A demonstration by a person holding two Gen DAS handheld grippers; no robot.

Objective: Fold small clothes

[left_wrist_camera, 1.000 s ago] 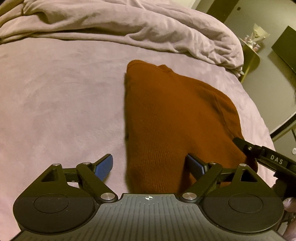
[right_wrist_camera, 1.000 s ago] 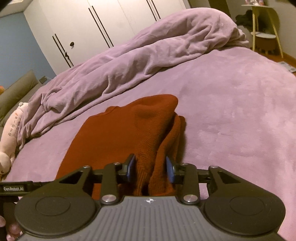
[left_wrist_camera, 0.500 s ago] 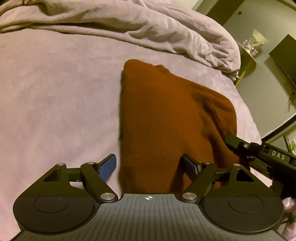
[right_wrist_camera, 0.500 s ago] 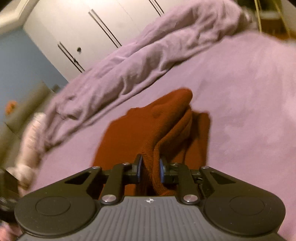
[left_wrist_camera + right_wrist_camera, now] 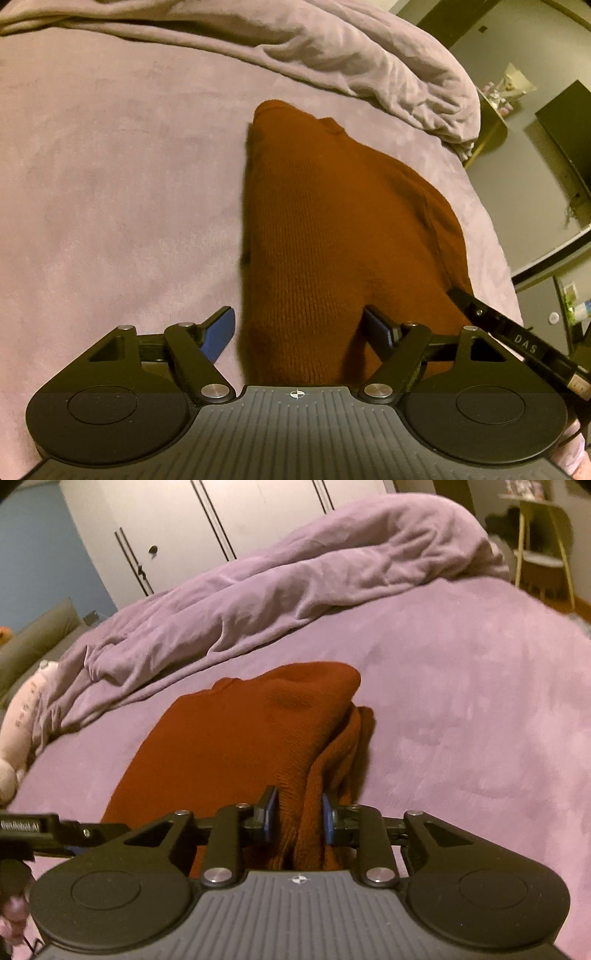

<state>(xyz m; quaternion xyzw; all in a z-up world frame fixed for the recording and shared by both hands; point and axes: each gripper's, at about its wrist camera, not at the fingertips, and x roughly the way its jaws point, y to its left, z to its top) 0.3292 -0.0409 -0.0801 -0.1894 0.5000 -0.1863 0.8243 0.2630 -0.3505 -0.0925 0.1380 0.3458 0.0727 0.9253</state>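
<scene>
A bedroom; a bed [image 5: 110, 177] under a mauve plush cover carries the work, with white wardrobe doors [image 5: 229, 520] behind it in the right wrist view.

Left tongs [image 5: 301, 326]: spread wide, jaws having just been closing a little; the near end of the rust-brown knitted garment [image 5: 332, 229] lies between the blue pads [image 5: 218, 332] without either pad pressing on it; the left pad stands over bare bed cover just beside the garment's edge, the right pad over the knit.

Right tongs [image 5: 297, 818]: jaws narrow, having just eased apart slightly; a bunched fold of the garment [image 5: 229, 738] fills the gap between the pads [image 5: 271, 812]; the pads are pinching that fold, which rises in vertical pleats from the jaws.

Garment: lies on the bed cover near the middle of the bed, folded lengthwise; its far end tapers to a rounded, slightly raised corner; its right edge shows stacked layers in the right wrist view.

Surroundings: a crumpled mauve duvet [image 5: 295, 576] heaped along the far side of the bed, apart from the garment; a pale soft toy [image 5: 18, 716] at the bed's left edge; a yellow-green side table [image 5: 543, 550] beyond the bed; each tool's body visible at the edge of the other's view.
</scene>
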